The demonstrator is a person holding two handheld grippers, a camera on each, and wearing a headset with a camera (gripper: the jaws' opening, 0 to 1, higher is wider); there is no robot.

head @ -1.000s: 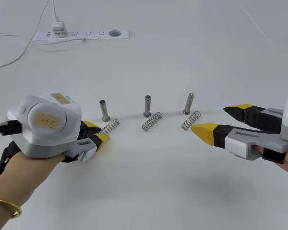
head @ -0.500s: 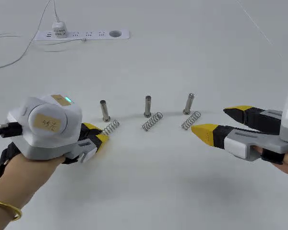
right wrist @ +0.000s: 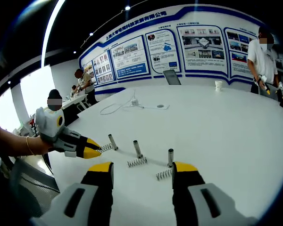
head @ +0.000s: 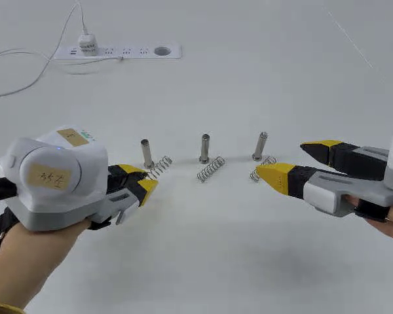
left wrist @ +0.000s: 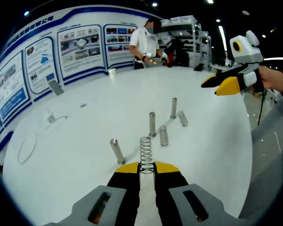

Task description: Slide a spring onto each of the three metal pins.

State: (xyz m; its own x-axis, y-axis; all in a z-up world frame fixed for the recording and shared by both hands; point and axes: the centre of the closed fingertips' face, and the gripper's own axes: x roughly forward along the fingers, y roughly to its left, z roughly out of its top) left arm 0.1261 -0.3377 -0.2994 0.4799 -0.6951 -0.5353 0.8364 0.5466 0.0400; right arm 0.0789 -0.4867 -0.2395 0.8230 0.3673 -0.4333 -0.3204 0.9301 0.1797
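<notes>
Beside leftmost pin [head: 146, 153], left tool [head: 146, 181] level, gripping spring [left wrist: 145, 151]

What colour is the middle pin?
Silvery metal grey. The middle pin shows best in the head view.

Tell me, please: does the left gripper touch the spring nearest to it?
Touching. In the left gripper view the left gripper is clamped on the near end of the spring, with no gap at either yellow tip.
</notes>
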